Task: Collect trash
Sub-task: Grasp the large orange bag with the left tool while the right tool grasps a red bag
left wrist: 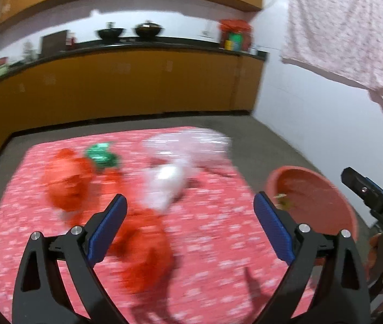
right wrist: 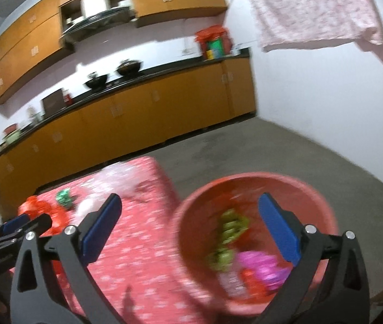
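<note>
Your left gripper (left wrist: 190, 209) and right gripper (right wrist: 190, 216) both gape empty. Some trash already lies in the red tub (right wrist: 313, 189) at lower right; several crumpled wrappers (left wrist: 145, 256) remain mid-frame on the table (left wrist: 218, 243).

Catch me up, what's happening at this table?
A person with a gripper in each hand is clearing trash off a table with a red patterned cloth into a red bucket beside it. Both the left gripper and the right gripper are open and empty. The bucket already holds green, pink and red scraps. On the table remain orange-red bags, a green wrapper and clear plastic bags. Both pictures are motion-blurred.
</note>
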